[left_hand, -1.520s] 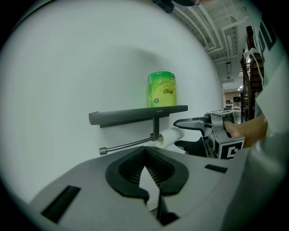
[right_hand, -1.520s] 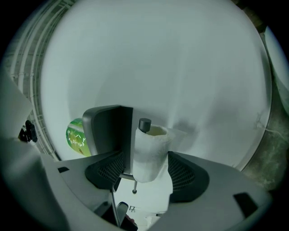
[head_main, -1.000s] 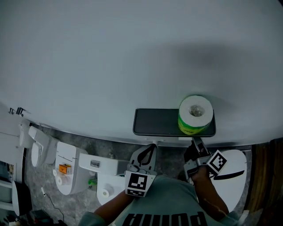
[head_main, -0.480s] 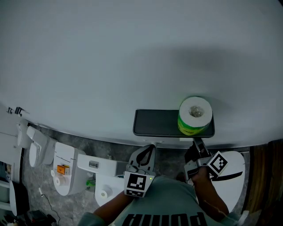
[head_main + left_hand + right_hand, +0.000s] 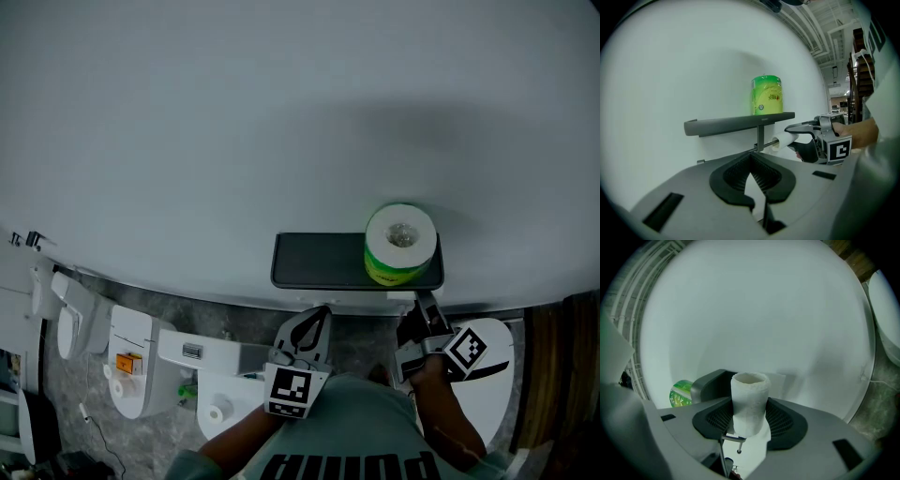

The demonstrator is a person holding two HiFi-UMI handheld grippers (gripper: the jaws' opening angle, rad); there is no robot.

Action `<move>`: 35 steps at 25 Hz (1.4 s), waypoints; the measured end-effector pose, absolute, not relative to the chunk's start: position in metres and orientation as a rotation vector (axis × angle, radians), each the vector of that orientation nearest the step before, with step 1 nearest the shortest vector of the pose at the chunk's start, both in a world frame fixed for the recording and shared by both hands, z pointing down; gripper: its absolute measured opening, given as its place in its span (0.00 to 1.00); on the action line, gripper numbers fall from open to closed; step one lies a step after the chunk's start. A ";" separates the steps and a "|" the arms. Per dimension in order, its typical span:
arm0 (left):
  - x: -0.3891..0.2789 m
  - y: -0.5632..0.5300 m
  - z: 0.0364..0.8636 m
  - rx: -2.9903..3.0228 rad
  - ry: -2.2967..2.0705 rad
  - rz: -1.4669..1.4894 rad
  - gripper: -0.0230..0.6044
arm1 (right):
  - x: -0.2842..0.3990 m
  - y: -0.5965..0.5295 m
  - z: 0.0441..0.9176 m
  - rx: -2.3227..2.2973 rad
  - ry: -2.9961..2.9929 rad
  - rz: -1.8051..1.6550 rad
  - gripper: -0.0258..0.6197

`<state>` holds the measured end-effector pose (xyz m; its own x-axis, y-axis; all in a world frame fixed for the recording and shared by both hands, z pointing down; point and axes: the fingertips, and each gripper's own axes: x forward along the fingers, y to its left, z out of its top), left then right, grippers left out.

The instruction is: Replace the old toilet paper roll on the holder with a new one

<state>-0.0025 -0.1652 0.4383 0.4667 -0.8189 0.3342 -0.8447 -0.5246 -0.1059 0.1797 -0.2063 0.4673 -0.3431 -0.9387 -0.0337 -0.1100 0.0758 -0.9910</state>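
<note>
A new roll in a green wrapper (image 5: 400, 242) stands upright on the dark wall shelf (image 5: 314, 261). It also shows in the left gripper view (image 5: 767, 96) and low at the left of the right gripper view (image 5: 682, 394). Under the shelf, my right gripper (image 5: 420, 305) is shut on the thin white old roll (image 5: 749, 401); its jaws have just been closing on it. The old roll (image 5: 783, 139) sits at the free end of the holder rod (image 5: 761, 146); whether it still rides on the rod is unclear. My left gripper (image 5: 317, 315) hangs shut and empty, left of it.
White toilets (image 5: 131, 361) stand on the grey floor at lower left, one with a small roll (image 5: 217, 410) on it. Another white fixture (image 5: 492, 370) lies at lower right beside a wooden panel (image 5: 562, 375). The pale wall fills the upper view.
The right gripper has shifted slightly right, away from the shelf's middle, with the old roll. The view has drifted, so shelf and new roll sit a little further left. The left gripper stayed.
</note>
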 end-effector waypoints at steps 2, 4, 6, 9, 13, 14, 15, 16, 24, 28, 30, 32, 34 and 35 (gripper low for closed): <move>0.003 -0.165 0.439 2.631 -1.481 0.530 0.04 | 0.186 -0.205 0.468 -1.083 1.578 -1.352 0.39; 0.009 -0.165 0.441 2.636 -1.470 0.528 0.04 | 0.193 -0.204 0.469 -1.092 1.569 -1.347 0.39; 0.015 -0.165 0.442 2.639 -1.462 0.525 0.04 | 0.201 -0.202 0.469 -1.101 1.561 -1.337 0.39; 0.023 -0.164 0.442 2.646 -1.450 0.514 0.04 | 0.214 -0.199 0.467 -1.116 1.554 -1.320 0.39; 0.035 -0.164 0.442 2.653 -1.430 0.497 0.04 | 0.228 -0.195 0.465 -1.137 1.551 -1.301 0.39; 0.039 -0.164 0.442 2.655 -1.425 0.491 0.04 | 0.232 -0.194 0.464 -1.141 1.549 -1.296 0.39; 0.043 -0.164 0.443 2.657 -1.419 0.486 0.04 | 0.235 -0.193 0.463 -1.144 1.548 -1.291 0.39; 0.046 -0.165 0.443 2.661 -1.413 0.483 0.04 | 0.238 -0.192 0.463 -1.149 1.546 -1.287 0.39; 0.071 -0.165 0.443 2.684 -1.370 0.461 0.04 | 0.265 -0.183 0.451 -1.200 1.561 -1.227 0.39; 0.079 -0.165 0.438 2.700 -1.353 0.445 0.04 | 0.274 -0.176 0.441 -1.227 1.582 -1.181 0.39; 0.081 -0.164 0.435 2.707 -1.348 0.437 0.04 | 0.276 -0.172 0.433 -1.241 1.599 -1.150 0.39; 0.081 -0.163 0.431 2.712 -1.342 0.429 0.04 | 0.276 -0.168 0.424 -1.246 1.614 -1.121 0.39; 0.080 -0.161 0.427 2.715 -1.339 0.422 0.04 | 0.274 -0.163 0.415 -1.254 1.637 -1.091 0.39; 0.079 -0.160 0.425 2.717 -1.338 0.417 0.04 | 0.273 -0.161 0.410 -1.259 1.652 -1.076 0.39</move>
